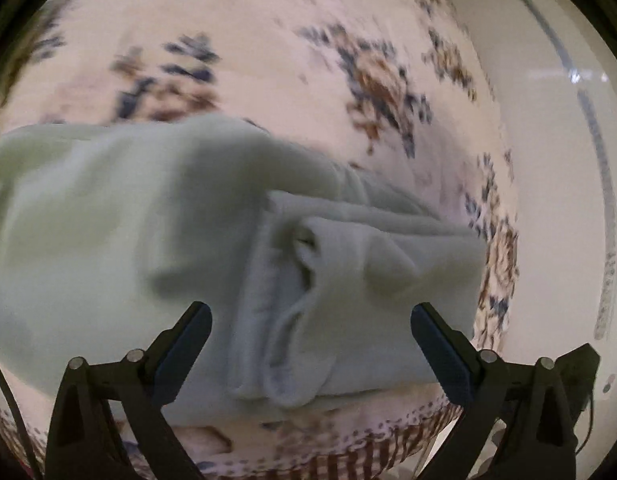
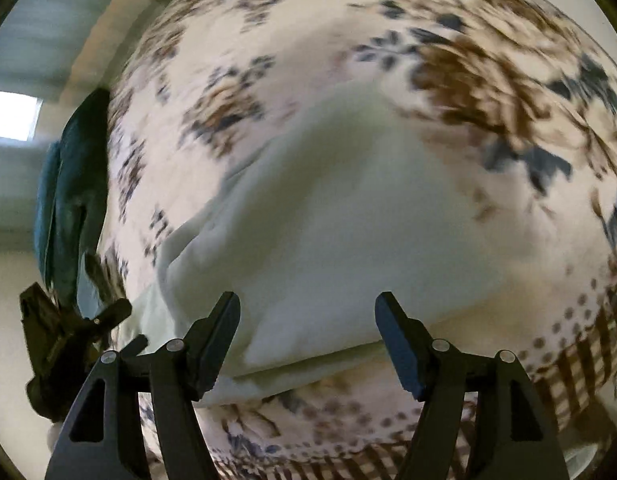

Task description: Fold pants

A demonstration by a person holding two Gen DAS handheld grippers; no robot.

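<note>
You have soft, matt, fleece-like cloth in the pale green pants (image 1: 108, 220), a smooth printed floral bedspread (image 1: 268, 60) beneath them, and matt black plastic on both grippers' jaws, pinned with small shiny metal rivets (image 2: 440, 345).

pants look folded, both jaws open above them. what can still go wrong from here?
1. The top layer of the pants is bunched and its looped drawstring lies loose near the front edge; the left gripper, jaws open over it, could snag it and drag the fold open.
2. The pants sit close to the front edge of the floral bedspread; a nudge from the right gripper might push them off.
</note>
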